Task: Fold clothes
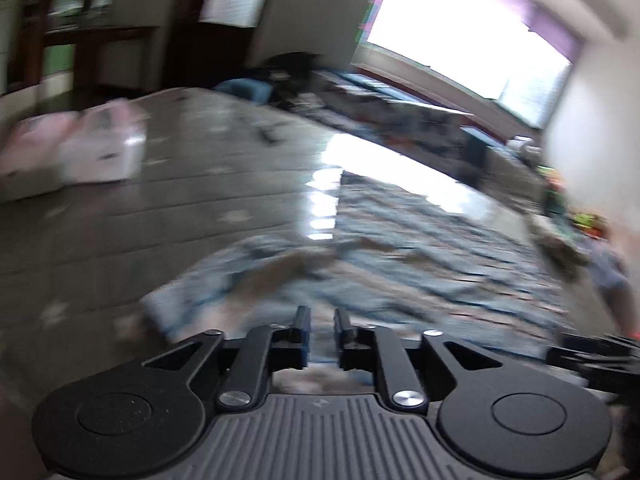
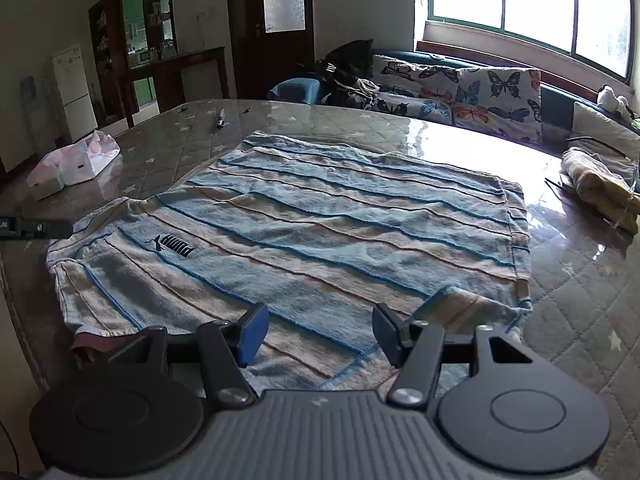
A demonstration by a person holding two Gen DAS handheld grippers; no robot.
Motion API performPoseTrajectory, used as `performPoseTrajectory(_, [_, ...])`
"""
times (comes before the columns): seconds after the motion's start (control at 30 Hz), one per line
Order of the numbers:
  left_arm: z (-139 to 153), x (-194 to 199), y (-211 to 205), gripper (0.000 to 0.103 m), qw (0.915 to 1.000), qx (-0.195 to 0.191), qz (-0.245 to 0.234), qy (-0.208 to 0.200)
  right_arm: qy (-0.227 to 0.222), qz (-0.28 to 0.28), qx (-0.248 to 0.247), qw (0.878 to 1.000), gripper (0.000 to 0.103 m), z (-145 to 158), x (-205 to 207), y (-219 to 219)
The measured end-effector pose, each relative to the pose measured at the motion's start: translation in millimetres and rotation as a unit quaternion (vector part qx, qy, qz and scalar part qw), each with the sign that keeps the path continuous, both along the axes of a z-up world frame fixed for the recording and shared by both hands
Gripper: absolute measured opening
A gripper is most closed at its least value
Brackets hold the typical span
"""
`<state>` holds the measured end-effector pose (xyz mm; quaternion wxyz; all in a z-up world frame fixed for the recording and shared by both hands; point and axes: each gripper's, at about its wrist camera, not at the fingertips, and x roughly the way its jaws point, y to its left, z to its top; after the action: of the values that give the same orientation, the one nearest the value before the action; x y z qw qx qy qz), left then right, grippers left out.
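Table (image 2: 580, 280): broad top under a quilted grey cover, diamond stitching, pale stars, overlaid with a glossy clear sheet that throws window glare.

Striped shirt (image 2: 304, 220): lies flat across the middle of the table, soft ribbed knit in pale blue and beige bands with thin dark-blue lines, small black logo near the left side. One corner at the near right is turned over on itself.

Sofa (image 2: 460, 88): behind the table, butterfly-print cushions. Beige folded cloth (image 2: 596, 188) at the table's right edge. Plastic bag (image 2: 76, 164) with white and pink contents on the far left; dark pen (image 2: 220, 119) near the far edge.

Right gripper (image 2: 316, 334): jaws wide apart, blue pads, hovering over the shirt's near hem; nothing gripped.

Left gripper (image 1: 322, 330): view heavily blurred. Jaws narrowly apart over the shirt's near edge (image 1: 400, 248); nothing visibly pinched between them.
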<state>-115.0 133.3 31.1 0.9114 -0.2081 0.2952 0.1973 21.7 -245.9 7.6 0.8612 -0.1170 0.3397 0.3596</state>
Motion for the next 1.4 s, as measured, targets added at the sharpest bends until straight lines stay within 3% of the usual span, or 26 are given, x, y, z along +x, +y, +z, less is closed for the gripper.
performPoseTrajectory(0.03, [-2.5,-4.0,5.7,0.037,0.9997,0.006,0.022,0.008,0.001,0.002,0.0,1.0,0.059,-0.3,0.0,0.9])
performPoseTrajectory(0.13, [-8.1,-14.4,19.4,0.041,0.9969,0.025,0.072,0.019,0.001,0.006,-0.001,1.0,0.059,-1.0,-1.3,3.5])
performPoseTrajectory(0.2, [-10.0,-16.7,25.9,0.048,0.9948,0.035,0.092,0.023,0.002,0.008,-0.001,1.0,0.059,-1.4,-2.2,4.6])
performPoseTrajectory(0.37, [-16.8,-13.9,38.4,0.049,0.9907,0.035,0.125,0.041,0.004,0.008,-0.002,1.0,0.059,-2.4,-2.2,5.3])
performPoseTrajectory(0.47, [-22.1,-13.0,41.6,0.043,0.9913,0.023,0.123,0.04,0.004,0.006,-0.003,1.0,0.059,-2.4,-2.2,5.1])
performPoseTrajectory(0.53, [-21.7,-12.8,42.4,0.018,0.9919,0.019,0.122,0.032,0.004,0.006,-0.004,1.0,0.059,-2.8,-2.2,5.3])
performPoseTrajectory(0.67, [-14.4,-14.3,42.6,0.007,0.9935,0.013,0.113,0.003,0.006,0.005,-0.004,1.0,0.059,-3.4,-2.6,5.2])
performPoseTrajectory(0.83, [10.5,-12.3,22.7,0.004,0.9974,0.017,0.04,-0.057,0.006,0.005,-0.003,1.0,0.059,-3.6,-2.6,5.9])
performPoseTrajectory(0.97, [21.6,-4.8,-1.4,0.004,0.9956,0.013,-0.034,-0.086,0.005,0.006,-0.001,1.0,0.059,-2.4,-2.5,7.5])
performPoseTrajectory(1.2, [16.3,21.5,-30.0,0.004,0.9892,-0.029,-0.116,-0.085,0.009,0.005,0.0,1.0,0.059,-4.2,-0.8,8.4])
performPoseTrajectory(1.4, [5.4,44.2,-59.0,0.006,0.9751,-0.04,-0.21,-0.059,0.007,0.004,0.002,1.0,0.059,-1.5,-1.7,8.2])
